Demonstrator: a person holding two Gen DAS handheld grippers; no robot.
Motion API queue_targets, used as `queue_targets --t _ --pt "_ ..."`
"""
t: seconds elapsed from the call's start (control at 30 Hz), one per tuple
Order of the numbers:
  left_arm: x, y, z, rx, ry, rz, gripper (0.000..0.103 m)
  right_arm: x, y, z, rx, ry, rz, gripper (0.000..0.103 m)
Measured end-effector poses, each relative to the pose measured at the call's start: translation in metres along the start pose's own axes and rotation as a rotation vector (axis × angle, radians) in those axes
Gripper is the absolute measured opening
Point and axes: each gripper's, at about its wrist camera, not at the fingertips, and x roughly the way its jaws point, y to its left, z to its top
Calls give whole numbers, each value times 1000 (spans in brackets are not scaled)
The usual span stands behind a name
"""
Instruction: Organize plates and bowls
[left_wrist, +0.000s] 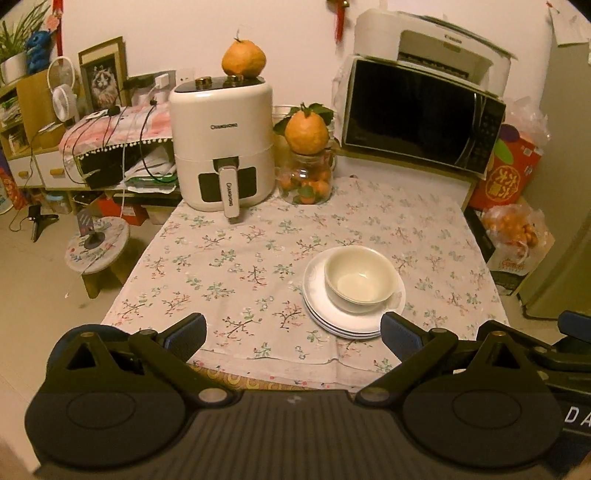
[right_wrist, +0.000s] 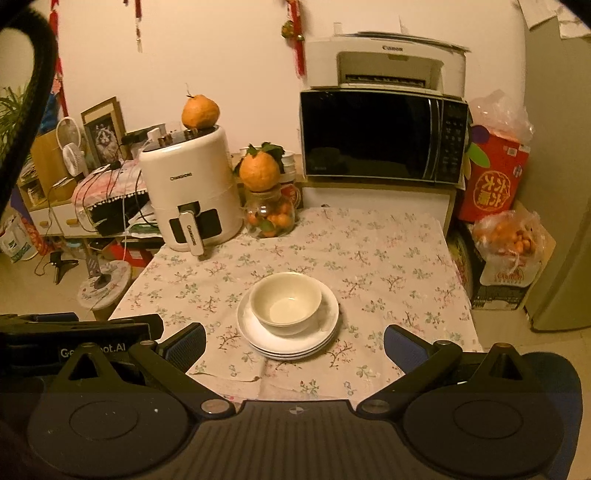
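A cream bowl (left_wrist: 356, 275) sits upright and empty on top of a stack of white plates (left_wrist: 351, 321), and the stack rests on the floral tablecloth (left_wrist: 229, 258) near the front edge of the table. In the left wrist view the stack lies at about 1 o'clock from the left gripper (left_wrist: 293, 332), just ahead of its right-hand blue pad and not touching it. That gripper's fingers stand wide apart with nothing between them. In the right wrist view the same bowl (right_wrist: 285, 299) and plates (right_wrist: 288, 345) lie at 12 o'clock from the right gripper (right_wrist: 294, 345), centred between its two spread fingers, which hold nothing and touch neither dish.

At 11 o'clock on the far side of the cloth stands a white air fryer (left_wrist: 223, 147) with a large orange citrus fruit (left_wrist: 243, 59) on its lid. Just right of it, at 12 o'clock, a glass jar of small oranges (left_wrist: 306, 181) carries another leafy citrus fruit (left_wrist: 306, 129) on top. At 1 o'clock a black-fronted microwave (left_wrist: 421, 114) sits on a raised shelf with a white printer (left_wrist: 432, 40) stacked on it. A red gift box (left_wrist: 506, 173) and a bag of oranges (left_wrist: 513, 229) stand at 2 o'clock, off the table's right edge.
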Motion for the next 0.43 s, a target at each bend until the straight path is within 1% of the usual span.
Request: queue_targets --t 0.2,0.43 --pt "2 -3 0 6 6 -10 101 3 -7 -1 16 9 -9 101" --pt "-2 -11 0 22 -10 10 99 3 -13 -3 32 14 -1 101"
